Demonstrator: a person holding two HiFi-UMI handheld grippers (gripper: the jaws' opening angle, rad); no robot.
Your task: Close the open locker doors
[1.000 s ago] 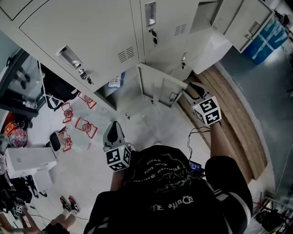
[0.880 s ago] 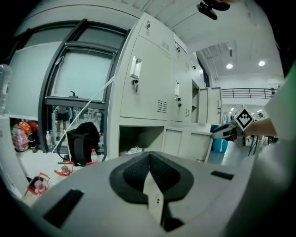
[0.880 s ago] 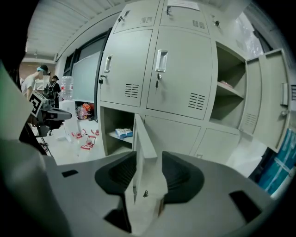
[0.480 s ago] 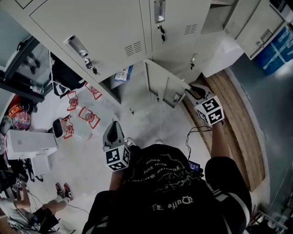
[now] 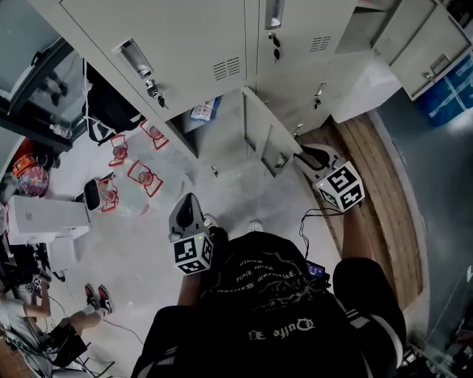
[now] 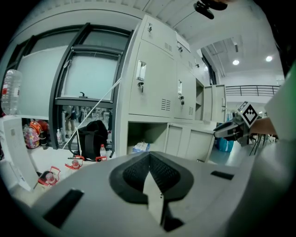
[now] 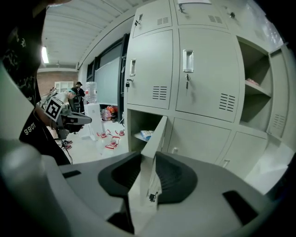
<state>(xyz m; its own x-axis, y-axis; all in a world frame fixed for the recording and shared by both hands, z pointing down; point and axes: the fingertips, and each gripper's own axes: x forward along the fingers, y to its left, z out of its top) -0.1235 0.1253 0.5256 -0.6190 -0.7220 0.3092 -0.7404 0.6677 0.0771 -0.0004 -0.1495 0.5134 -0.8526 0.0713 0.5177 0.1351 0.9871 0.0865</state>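
A low locker door (image 5: pixel 263 138) stands swung open from the grey locker bank (image 5: pixel 199 37). My right gripper (image 5: pixel 300 156) is at its free edge. In the right gripper view that door's edge (image 7: pixel 156 136) runs between the pads of the right gripper (image 7: pixel 151 159), whose jaws have just been closing and now grip it. Behind the door, the open compartment holds a blue-and-white packet (image 5: pixel 205 111). My left gripper (image 5: pixel 186 202) hangs over the floor, apart from the lockers. In its own view the left gripper (image 6: pixel 149 157) is shut with nothing in it.
Another locker (image 5: pixel 369 22) stands open at the upper right, with its door (image 5: pixel 432 48) swung out. A wooden platform (image 5: pixel 377 192) lies to the right. A black backpack (image 5: pixel 111 111), red-handled bottles (image 5: pixel 140 173) and a white box (image 5: pixel 44 218) are on the floor to the left.
The low door has swung toward the lockers and now shows more edge-on. My right gripper has moved along with its free edge. The left gripper has hardly shifted.
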